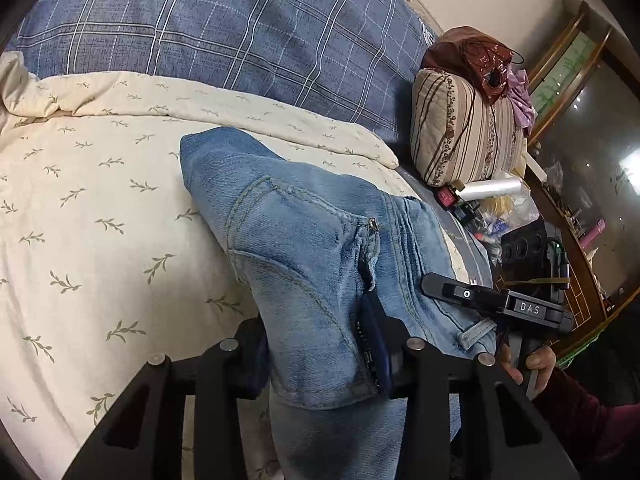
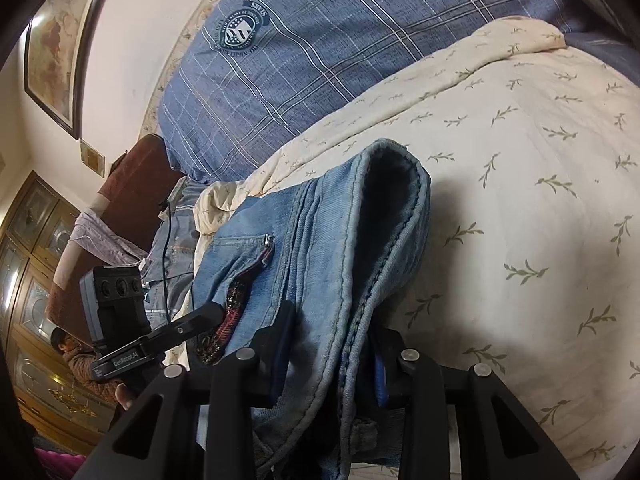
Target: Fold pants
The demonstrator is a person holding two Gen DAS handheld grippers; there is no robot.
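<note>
Nearest the lens in the left wrist view, the left claw [image 1: 320,364] is pinched on the jeans [image 1: 304,264], its dark pads pressed against a thick bunch of denim near the open zipper [image 1: 373,226]. The cloth rises from the pinch and drapes forward over the cream quilt [image 1: 92,200] with its green sprig print. The right claw [image 1: 430,284] shows in the same view from the side, its black finger lying against the waistband part of the jeans.

In the right wrist view, the right claw [image 2: 332,364] is clamped on several layers of the jeans [image 2: 320,240], with a thick seamed edge running between its pads. A hem opening gapes at the far end of the fold. The left claw [image 2: 208,314] reaches in from the left and touches the denim beside a dark patterned strip, perhaps a pocket lining; the view is too warped to be sure.

The jeans lie on the bed, on the quilt, with a blue plaid cover [image 1: 224,28] behind. A striped pillow [image 1: 460,128] sits near the bed's right edge.
</note>
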